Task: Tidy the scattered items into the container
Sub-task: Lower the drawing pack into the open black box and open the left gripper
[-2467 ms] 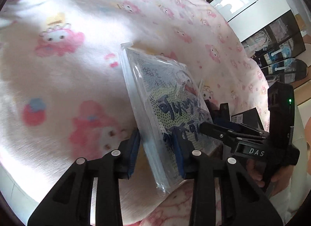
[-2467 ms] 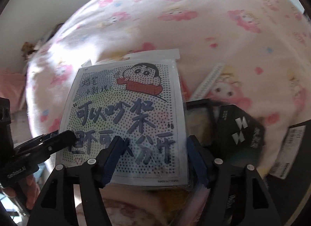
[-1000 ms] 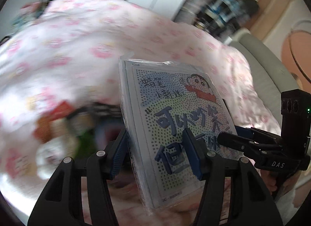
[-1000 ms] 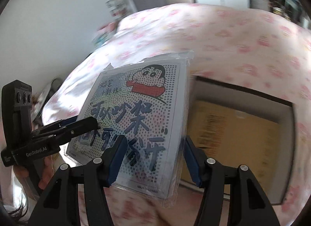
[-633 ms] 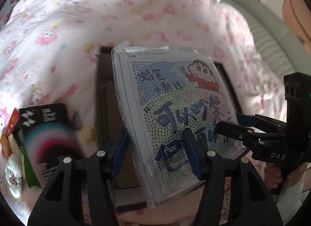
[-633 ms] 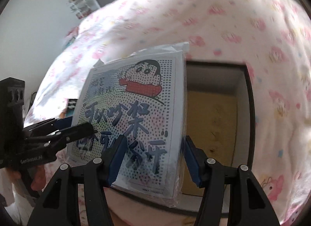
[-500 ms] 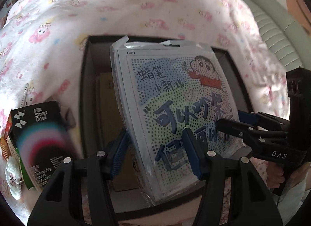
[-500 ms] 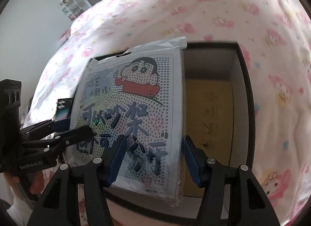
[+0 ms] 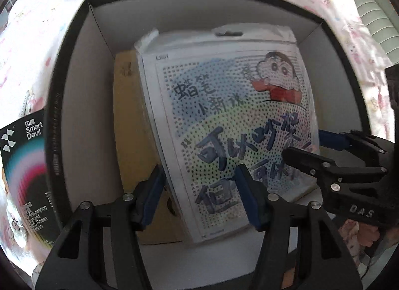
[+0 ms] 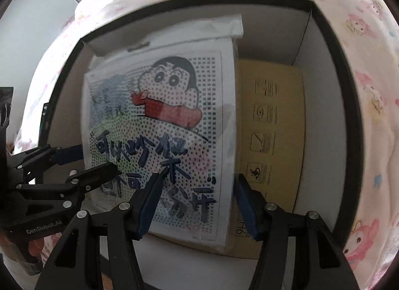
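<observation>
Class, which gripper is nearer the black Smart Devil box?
Left. The left gripper sits just right of the Smart Devil box; the right gripper holds the package beyond.

The black gripper body [image 9: 359,210] at the right of the left wrist view bears "DAS". The other black gripper body [image 10: 45,225], seen from the right wrist, reads "GenRobot.AI". A black carton with a rainbow arc [image 9: 25,172] says "Smart Devil" and, lower, "Screen". The clear-bagged dotted cartoon sheet [image 9: 232,125] carries large handwritten Chinese characters.
</observation>
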A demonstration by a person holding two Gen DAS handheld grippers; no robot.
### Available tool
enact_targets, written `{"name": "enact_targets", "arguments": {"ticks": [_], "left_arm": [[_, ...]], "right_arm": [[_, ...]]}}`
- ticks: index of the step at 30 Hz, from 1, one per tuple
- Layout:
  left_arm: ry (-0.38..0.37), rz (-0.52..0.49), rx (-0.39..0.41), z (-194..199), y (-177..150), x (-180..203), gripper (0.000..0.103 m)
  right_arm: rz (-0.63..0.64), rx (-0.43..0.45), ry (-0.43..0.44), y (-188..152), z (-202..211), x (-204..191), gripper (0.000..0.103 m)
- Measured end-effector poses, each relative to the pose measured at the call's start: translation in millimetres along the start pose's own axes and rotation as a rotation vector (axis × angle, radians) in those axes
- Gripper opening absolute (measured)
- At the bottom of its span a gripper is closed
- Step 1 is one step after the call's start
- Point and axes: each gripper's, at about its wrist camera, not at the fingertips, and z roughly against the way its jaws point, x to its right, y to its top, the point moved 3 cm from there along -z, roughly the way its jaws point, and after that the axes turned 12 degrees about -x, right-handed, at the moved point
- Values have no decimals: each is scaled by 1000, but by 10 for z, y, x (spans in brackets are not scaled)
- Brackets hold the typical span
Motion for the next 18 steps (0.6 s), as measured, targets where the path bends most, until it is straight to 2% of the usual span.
{"name": "enact_targets", "arguments": {"ticks": [2, 4, 7, 9, 12, 16, 18], "left_arm": [[25, 3, 7, -2, -25, 19, 58], [28, 11, 37, 57, -79, 24, 51], [8, 22, 83, 153, -158, 22, 50], [29, 15, 104, 205, -194, 43, 48], [40, -8, 119, 271, -227, 84, 48], [11, -15, 120, 350, -276, 12, 48], [-8, -15, 119, 369, -298, -1, 48]], "right_arm": [[0, -8, -2, 1, -18, 2, 55], [2, 4, 4, -10, 19, 6, 55], [-8, 70, 34, -28, 198, 43, 54], [-18, 101, 34, 22, 275, 14, 54], [-21, 69, 1, 68, 209, -106, 54], [-19, -30, -64, 110, -83, -160, 54], [-27, -75, -38, 172, -167, -189, 55]]}}
